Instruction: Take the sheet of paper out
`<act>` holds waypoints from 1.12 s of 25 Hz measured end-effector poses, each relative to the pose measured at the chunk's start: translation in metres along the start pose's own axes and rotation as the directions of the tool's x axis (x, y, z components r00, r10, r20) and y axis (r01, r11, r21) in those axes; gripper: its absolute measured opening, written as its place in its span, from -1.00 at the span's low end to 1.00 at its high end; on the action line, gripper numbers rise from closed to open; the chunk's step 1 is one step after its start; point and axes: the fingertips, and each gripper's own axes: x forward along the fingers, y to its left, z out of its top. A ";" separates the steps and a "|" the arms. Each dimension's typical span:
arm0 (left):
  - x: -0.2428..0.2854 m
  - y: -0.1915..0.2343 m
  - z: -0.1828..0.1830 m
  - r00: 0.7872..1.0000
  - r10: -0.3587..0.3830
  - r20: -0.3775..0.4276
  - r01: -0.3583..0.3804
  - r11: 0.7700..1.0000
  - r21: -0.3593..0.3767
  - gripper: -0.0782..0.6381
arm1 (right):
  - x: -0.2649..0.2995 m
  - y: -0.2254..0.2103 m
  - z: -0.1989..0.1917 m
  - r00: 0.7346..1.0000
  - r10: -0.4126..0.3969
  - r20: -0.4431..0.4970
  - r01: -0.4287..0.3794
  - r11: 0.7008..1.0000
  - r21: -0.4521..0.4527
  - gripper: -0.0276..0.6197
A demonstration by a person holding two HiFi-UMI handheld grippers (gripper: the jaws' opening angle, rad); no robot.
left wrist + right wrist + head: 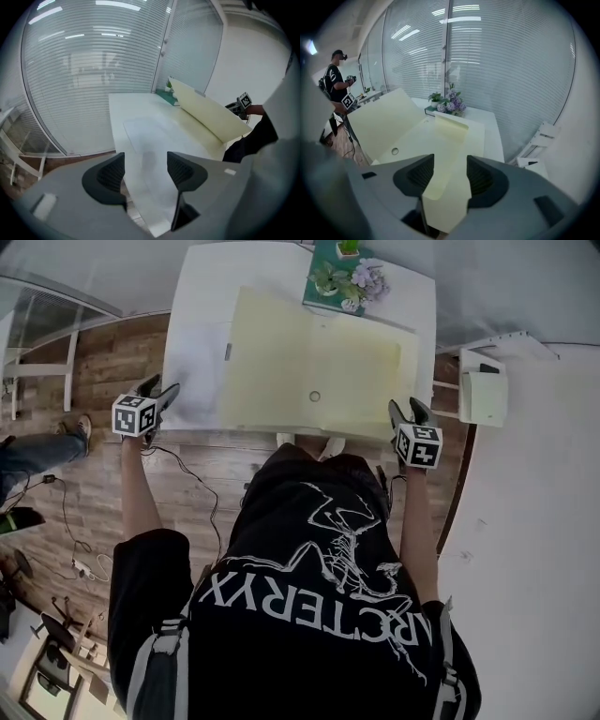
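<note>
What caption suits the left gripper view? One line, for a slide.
Left gripper, jaws apart, at the sheet of paper lying on the table beside the open yellow folder.

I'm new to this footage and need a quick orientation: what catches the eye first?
A big pale yellow folder lies open across the white table, flower pots at its far edge. A white sheet lies left of it, its near corner between the left gripper's open jaws.
</note>
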 end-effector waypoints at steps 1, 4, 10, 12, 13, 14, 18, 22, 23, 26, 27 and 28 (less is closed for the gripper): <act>-0.012 -0.001 0.009 0.999 0.028 0.040 -0.029 1.000 0.009 -0.03 | -0.002 0.004 0.007 1.000 0.008 0.021 -0.008 1.000 0.001 -0.27; -0.056 -0.020 0.063 0.968 0.109 0.225 -0.119 0.992 0.035 -0.16 | -0.010 0.021 0.041 0.991 0.046 0.122 -0.043 0.999 -0.024 -0.27; -0.112 -0.151 0.197 0.850 0.006 0.527 -0.188 0.937 0.293 -0.68 | -0.043 0.073 0.136 0.905 0.163 0.393 -0.124 0.985 -0.122 -0.39; -0.118 -0.192 0.223 0.817 -0.058 0.573 -0.174 0.924 0.341 -0.74 | -0.060 0.086 0.159 0.867 0.185 0.462 -0.130 0.980 -0.149 -0.58; -0.118 -0.209 0.232 0.806 -0.080 0.586 -0.173 0.915 0.364 -0.74 | -0.068 0.091 0.168 0.850 0.192 0.490 -0.130 0.979 -0.158 -0.67; -0.118 -0.225 0.238 0.800 -0.099 0.592 -0.180 0.902 0.393 -0.75 | -0.075 0.095 0.175 0.835 0.200 0.513 -0.131 0.977 -0.166 -0.74; -0.112 -0.268 0.255 0.789 -0.102 0.606 -0.212 0.880 0.424 -0.75 | -0.098 0.104 0.192 0.784 0.211 0.584 -0.128 0.975 -0.180 -0.81; -0.111 -0.290 0.275 0.753 -0.110 0.649 -0.184 0.911 0.369 -0.75 | -0.114 0.103 0.203 0.741 0.205 0.640 -0.122 0.977 -0.172 -0.86; -0.112 -0.294 0.279 0.745 -0.115 0.657 -0.181 0.913 0.365 -0.75 | -0.117 0.102 0.205 0.732 0.205 0.650 -0.122 0.978 -0.172 -0.87; -0.113 -0.305 0.287 0.734 -0.134 0.666 -0.171 0.913 0.372 -0.75 | -0.129 0.099 0.212 0.705 0.204 0.679 -0.122 0.978 -0.166 -0.88; -0.113 -0.307 0.289 0.733 -0.137 0.666 -0.172 0.910 0.377 -0.75 | -0.134 0.097 0.214 0.697 0.201 0.688 -0.119 0.979 -0.165 -0.88; -0.114 -0.310 0.290 0.733 -0.139 0.666 -0.173 0.908 0.380 -0.75 | -0.138 0.096 0.217 0.691 0.198 0.695 -0.113 0.980 -0.167 -0.88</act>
